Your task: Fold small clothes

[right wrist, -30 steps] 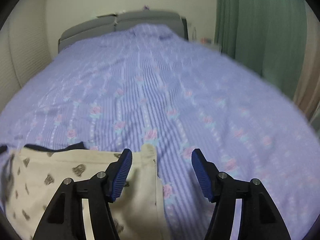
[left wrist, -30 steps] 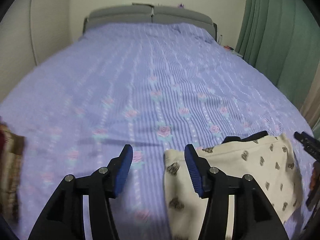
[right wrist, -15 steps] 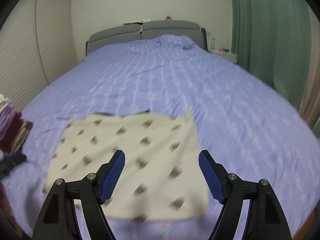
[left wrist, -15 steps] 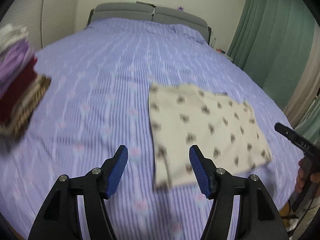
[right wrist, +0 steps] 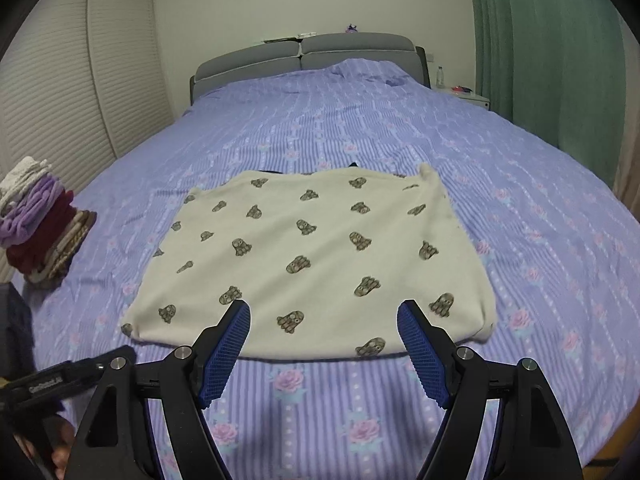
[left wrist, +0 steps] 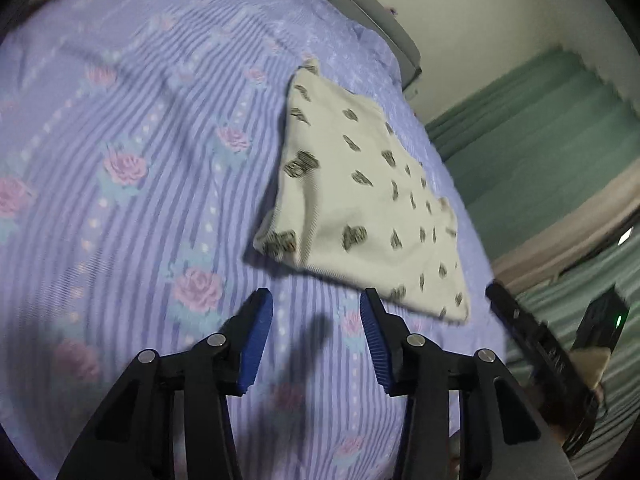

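**Cream garment flat on the bed, both claws open and empty**

Lying spread near the foot edge of the bed [right wrist: 520, 168]: a cream garment [right wrist: 312, 256] printed with small dark figures, roughly square, flat on the lilac striped, rose-patterned cover. A sliver of dark fabric peeking out along its far edge. Near right corner slightly rolled under; far right corner pinched up into a little point.

Right claw [right wrist: 324, 354] hanging above the foot edge, pointed down at the garment's near hem, blue pads standing wide apart with nothing between them, not touching the cloth. Left claw [left wrist: 316, 344] seen tilted in its own view, off the garment's near left corner, over bare cover; blue pads apart with only bedcover visible in the gap, jaws just narrowed a little, gripping nothing. Garment [left wrist: 360, 200] just beyond the left claw's tips, apart from them.

Toward the left edge of the bed, well apart from the garment: a stack of folded clothes [right wrist: 40, 220], white on top, then lilac, dark red, and a brown-striped piece at the bottom. At the head end, a grey padded headboard [right wrist: 312, 54]. Green curtains [right wrist: 552, 52] along the right side, slatted white doors [right wrist: 68, 76] along the left. A small bedside unit [right wrist: 464, 96] by the far right corner, with a bottle and small items too small to make out.
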